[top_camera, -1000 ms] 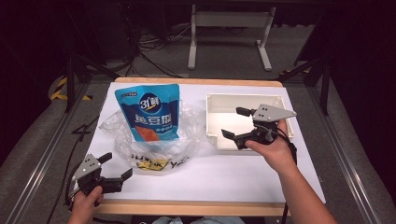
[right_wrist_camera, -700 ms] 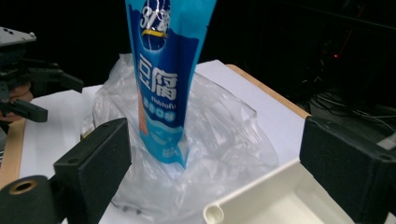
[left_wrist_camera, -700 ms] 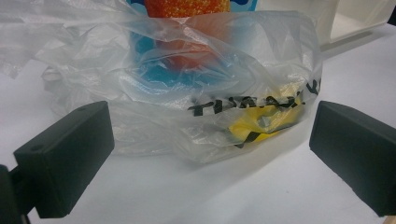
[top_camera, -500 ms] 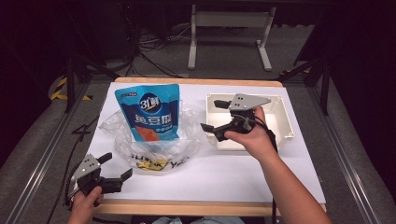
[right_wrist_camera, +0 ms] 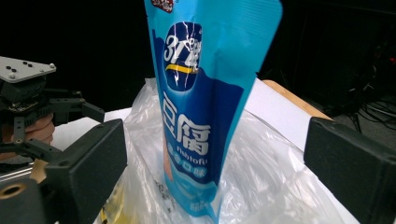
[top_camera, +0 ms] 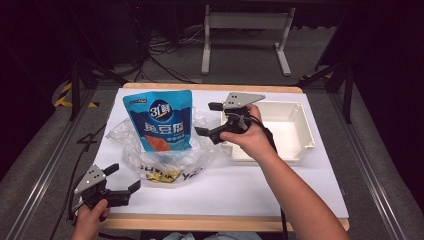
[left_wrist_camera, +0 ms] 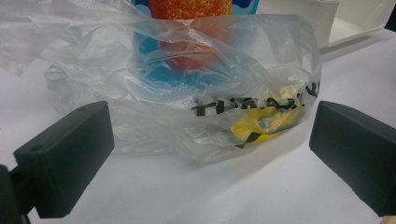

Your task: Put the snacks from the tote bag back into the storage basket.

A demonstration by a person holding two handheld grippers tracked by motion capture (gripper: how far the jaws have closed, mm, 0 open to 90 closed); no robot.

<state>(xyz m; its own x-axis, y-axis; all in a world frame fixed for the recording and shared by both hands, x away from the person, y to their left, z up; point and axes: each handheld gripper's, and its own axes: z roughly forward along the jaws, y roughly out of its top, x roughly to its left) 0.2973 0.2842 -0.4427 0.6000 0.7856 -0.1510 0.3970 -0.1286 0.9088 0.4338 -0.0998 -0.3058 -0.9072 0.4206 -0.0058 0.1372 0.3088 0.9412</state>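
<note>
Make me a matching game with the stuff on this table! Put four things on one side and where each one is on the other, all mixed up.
Things:
1. tall blue snack pouch
2. crinkly clear plastic bag
3. shallow white plastic tray
4. left gripper

Where or how:
A. at the right end of the table
B. standing upright inside the bag
C. at the table's near left corner, jaws open
D. spread around the foot of the pouch, with black lettering

Right pairs: 1-B, 2-D, 3-A, 4-C
</note>
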